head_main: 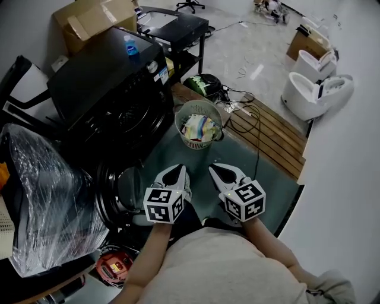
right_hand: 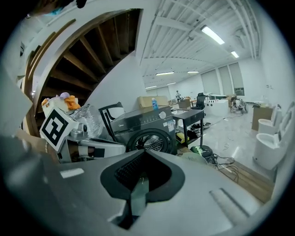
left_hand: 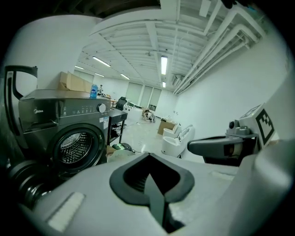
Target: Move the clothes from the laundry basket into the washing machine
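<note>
Left gripper [head_main: 173, 176]: jaws pressed together, nothing between them. Right gripper [head_main: 224, 174] just beside it: tips meeting too, empty. Both sit low over a green mat [head_main: 267, 189]. Just ahead of the pair stands the laundry basket [head_main: 196, 144], with clothes [head_main: 200, 128] heaped inside. Left of the left gripper hangs the round door [head_main: 114, 191], swung open. Ahead-left is the washing machine [head_main: 110, 98], drum [left_hand: 73, 147] exposed. Farther on, a blue bottle [head_main: 131, 45] stands on the machine's top, and a cardboard box [head_main: 95, 18] sits beyond.
</note>
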Demonstrator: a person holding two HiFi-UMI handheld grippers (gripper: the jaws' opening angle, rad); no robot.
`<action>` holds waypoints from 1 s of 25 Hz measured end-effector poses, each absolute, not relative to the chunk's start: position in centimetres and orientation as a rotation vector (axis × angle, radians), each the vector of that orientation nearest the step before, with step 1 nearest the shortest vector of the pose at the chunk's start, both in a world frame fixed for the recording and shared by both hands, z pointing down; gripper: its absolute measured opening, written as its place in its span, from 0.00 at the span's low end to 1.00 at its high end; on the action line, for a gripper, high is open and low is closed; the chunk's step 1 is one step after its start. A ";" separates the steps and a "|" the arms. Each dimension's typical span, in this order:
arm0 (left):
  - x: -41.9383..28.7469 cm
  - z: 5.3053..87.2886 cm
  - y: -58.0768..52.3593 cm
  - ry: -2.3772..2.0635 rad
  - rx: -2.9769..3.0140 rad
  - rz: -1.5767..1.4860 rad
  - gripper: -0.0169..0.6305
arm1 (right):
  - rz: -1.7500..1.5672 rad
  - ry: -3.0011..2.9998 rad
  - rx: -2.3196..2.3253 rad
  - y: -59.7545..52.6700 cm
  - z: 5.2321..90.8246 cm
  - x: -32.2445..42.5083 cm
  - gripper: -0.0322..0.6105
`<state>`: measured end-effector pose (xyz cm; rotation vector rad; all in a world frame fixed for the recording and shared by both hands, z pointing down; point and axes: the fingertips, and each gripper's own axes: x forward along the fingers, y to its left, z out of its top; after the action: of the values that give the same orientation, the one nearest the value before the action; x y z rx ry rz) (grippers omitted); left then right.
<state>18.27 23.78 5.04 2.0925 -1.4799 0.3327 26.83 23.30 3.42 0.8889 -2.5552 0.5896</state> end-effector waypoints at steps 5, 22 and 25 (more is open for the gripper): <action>14.6 5.0 16.4 -1.428 2.111 0.371 0.03 | 0.605 -2.532 0.949 15.8 3.2 23.4 0.09; 11.2 10.7 3.3 -1.257 2.068 0.487 0.03 | 0.733 -2.409 0.953 2.5 8.4 19.6 0.09; 11.3 12.4 1.4 -1.265 2.024 0.492 0.03 | 0.756 -2.387 0.934 0.4 10.2 20.0 0.09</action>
<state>11.33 1.40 12.44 2.0237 -1.2654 0.4915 19.98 0.37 10.21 0.9341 -2.3865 0.7556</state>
